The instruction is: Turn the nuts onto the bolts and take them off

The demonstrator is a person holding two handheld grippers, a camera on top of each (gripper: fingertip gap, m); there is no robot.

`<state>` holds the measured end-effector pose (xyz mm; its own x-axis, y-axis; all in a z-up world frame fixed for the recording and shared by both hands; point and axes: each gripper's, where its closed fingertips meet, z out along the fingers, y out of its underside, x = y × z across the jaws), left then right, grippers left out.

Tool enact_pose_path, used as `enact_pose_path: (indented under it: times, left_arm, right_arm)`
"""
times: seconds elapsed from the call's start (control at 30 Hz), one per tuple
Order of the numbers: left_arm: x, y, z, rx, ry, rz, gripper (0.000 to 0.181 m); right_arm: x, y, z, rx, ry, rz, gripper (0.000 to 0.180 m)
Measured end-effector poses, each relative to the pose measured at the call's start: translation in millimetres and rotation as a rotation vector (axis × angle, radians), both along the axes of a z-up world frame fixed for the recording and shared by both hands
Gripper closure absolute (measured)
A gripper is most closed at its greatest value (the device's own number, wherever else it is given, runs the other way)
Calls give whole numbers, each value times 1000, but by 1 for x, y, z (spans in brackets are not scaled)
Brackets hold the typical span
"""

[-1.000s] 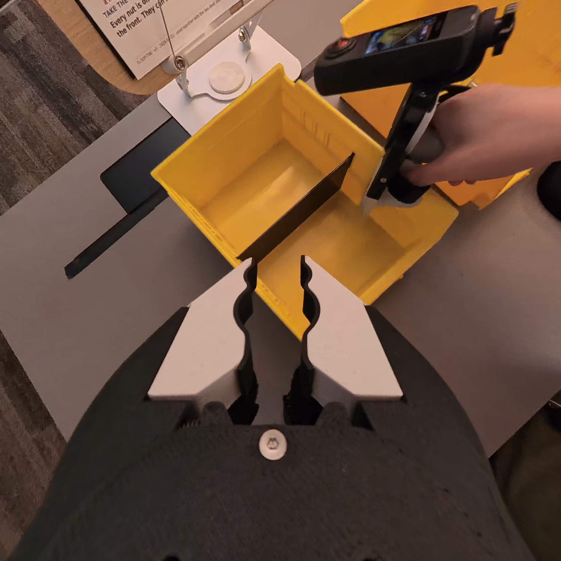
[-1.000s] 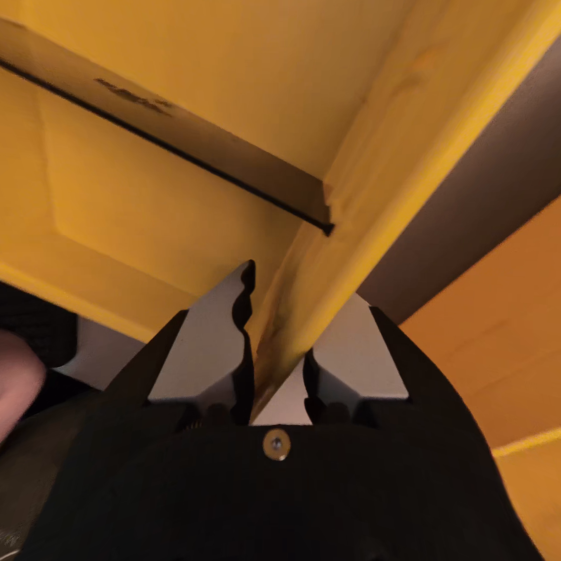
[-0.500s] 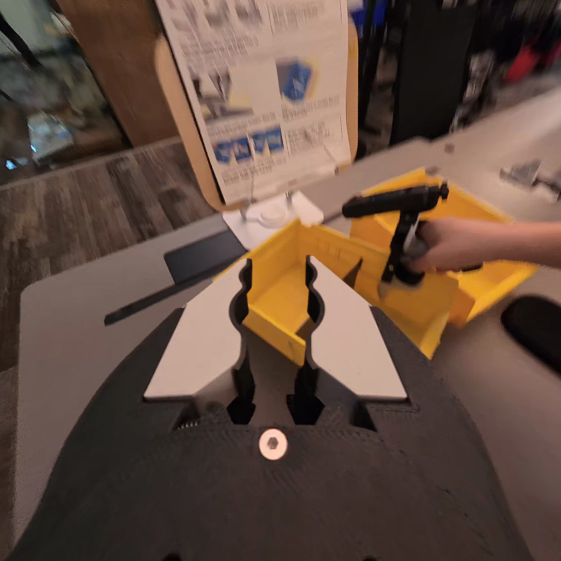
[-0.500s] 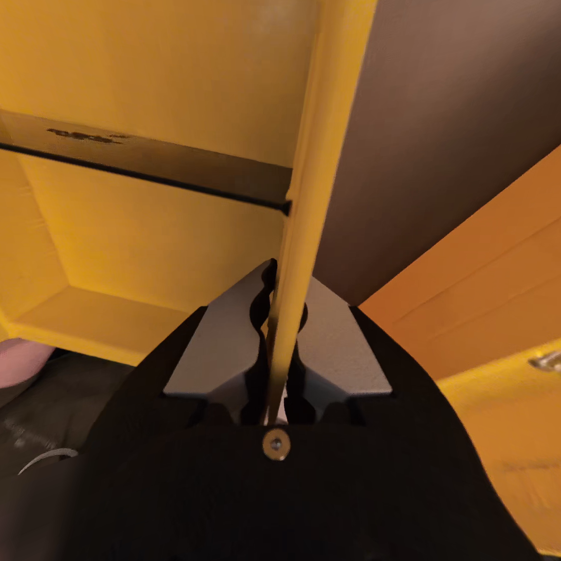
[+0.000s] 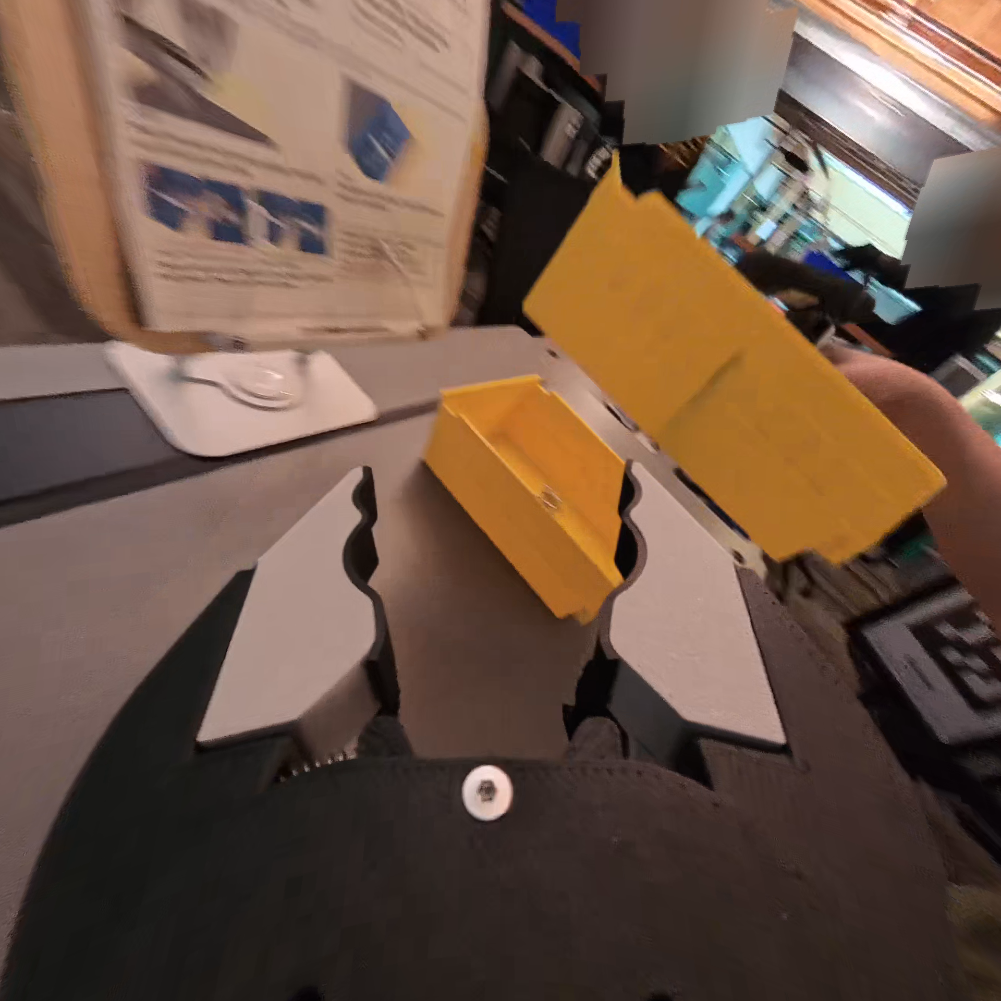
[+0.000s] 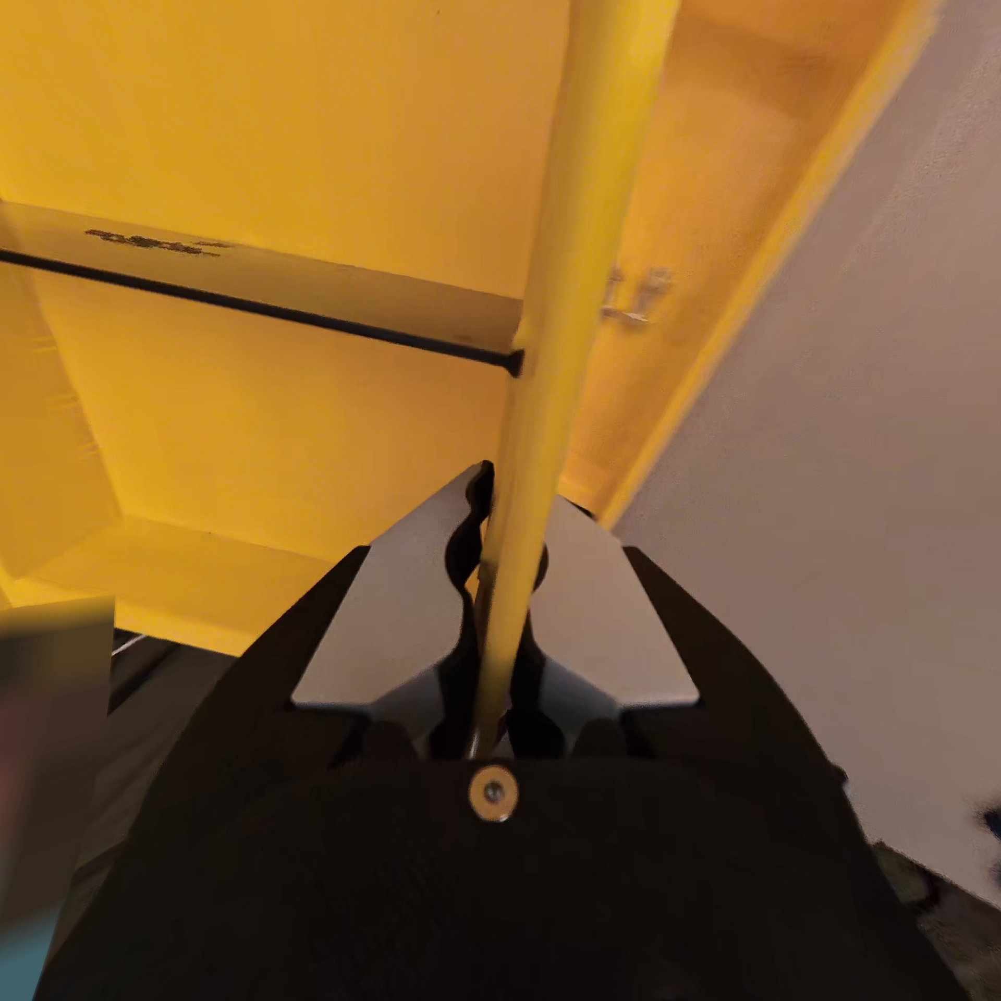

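My right gripper (image 6: 520, 487) is shut on the side wall of a yellow bin (image 6: 552, 325) with a black divider (image 6: 271, 314). In the left wrist view this bin (image 5: 731, 379) hangs tilted in the air, its outside facing me, with a hand (image 5: 921, 433) behind it. A second yellow bin (image 5: 504, 487) stands on the grey table (image 5: 135, 569) below it, with a small metal piece (image 5: 550, 495) inside. My left gripper (image 5: 495, 471) is open wide and empty, close in front of that bin. Blurred pale metal pieces (image 6: 634, 298) show in the lower bin.
A document stand with a white base (image 5: 244, 401) and a printed sheet (image 5: 281, 162) stands at the back left. A dark pad (image 5: 65, 433) lies beside it. A black block (image 5: 948, 677) sits at the right table edge. Shelves fill the background. My hands' fingertips stand some 40 cm from each other.
My right gripper closed on the divided bin's wall and lifted the bin off the table. My left gripper opened wider and tilted up towards the second bin.
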<state>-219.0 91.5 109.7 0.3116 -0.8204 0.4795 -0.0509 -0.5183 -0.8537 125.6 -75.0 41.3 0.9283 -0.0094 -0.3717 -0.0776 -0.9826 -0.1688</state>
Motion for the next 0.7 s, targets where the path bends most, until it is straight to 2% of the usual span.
enact_pose_path:
  times: [0.13, 0.27, 0.37, 0.57, 0.63, 0.7]
  left_arm:
    - [99, -32, -42, -34, 71, -162, 91]
    - [174, -71, -107, -2, 263, -258, 84]
    - [197, -75, -145, 17, 370, -237, 77]
    - [213, -78, -195, -8, 528, -257, 77]
    - [213, -85, -209, -36, 592, -303, 83]
    - [216, -97, -211, -92, 576, -377, 100]
  right_arm:
    - [111, -52, 3, 43, -131, -249, 178]
    - [188, -112, -19, 8, -214, -445, 178]
    - [221, -155, -43, -41, -241, -516, 178]
    - [248, -215, -95, -172, -281, -539, 177]
    - [250, -224, -111, -210, -286, -533, 177]
    - [250, -227, -123, -235, -291, -520, 177]
